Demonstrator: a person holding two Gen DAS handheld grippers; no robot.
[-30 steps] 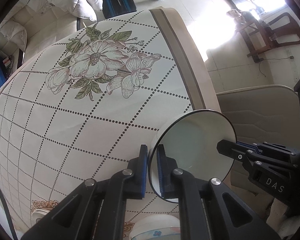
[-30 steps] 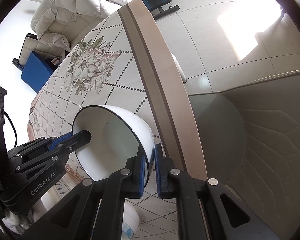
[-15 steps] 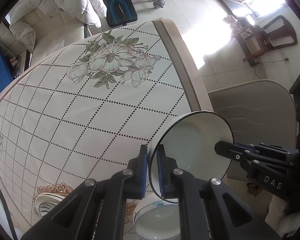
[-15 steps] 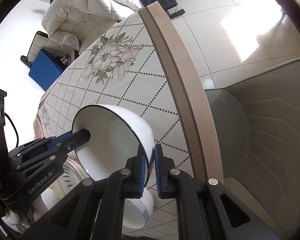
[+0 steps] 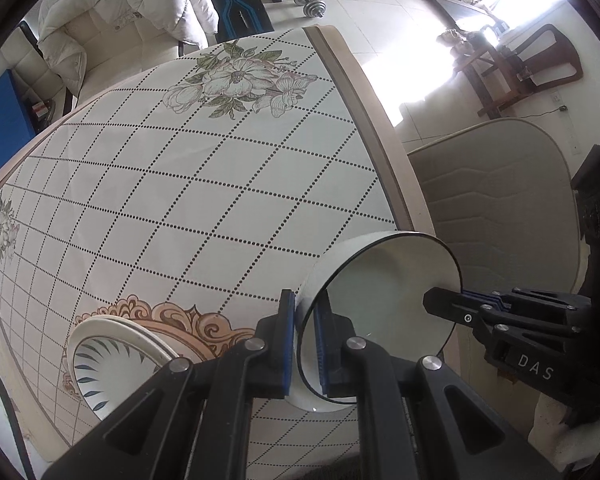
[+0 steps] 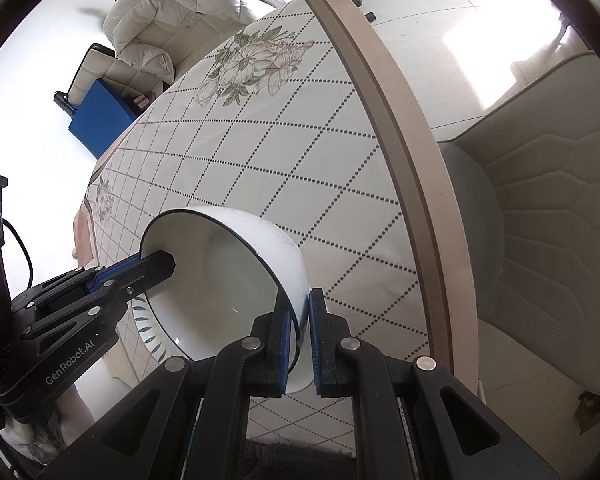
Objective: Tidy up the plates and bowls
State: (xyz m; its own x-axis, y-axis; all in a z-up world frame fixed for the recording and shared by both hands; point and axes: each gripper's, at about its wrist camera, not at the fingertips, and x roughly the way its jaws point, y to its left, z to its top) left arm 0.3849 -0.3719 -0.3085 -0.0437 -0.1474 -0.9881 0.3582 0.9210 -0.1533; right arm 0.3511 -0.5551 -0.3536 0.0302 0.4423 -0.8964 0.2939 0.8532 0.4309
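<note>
Both grippers hold one white bowl with a thin black rim [image 5: 384, 300], each on an opposite side of its rim, above the table near its right edge. My left gripper [image 5: 305, 340] is shut on the rim nearest it. My right gripper [image 6: 299, 336] is shut on the bowl [image 6: 220, 280] at the other side. The right gripper also shows in the left wrist view [image 5: 444, 302], and the left gripper in the right wrist view [image 6: 156, 264]. A stack of plates with blue leaf marks [image 5: 108, 364] lies on the table to the left, partly hidden behind the bowl in the right wrist view [image 6: 148, 332].
The table has a checked cloth with flower prints [image 5: 204, 208] and a tan edge band [image 6: 404, 184]. A padded beige chair [image 5: 496, 216] stands by the right edge. A white armchair [image 5: 120, 12] and weights [image 5: 312, 0] are beyond the far end.
Both grippers have pulled back and risen with the bowl. More of the table shows now, and the plate stack has come into view; the small bowl seen below earlier is now hidden.
</note>
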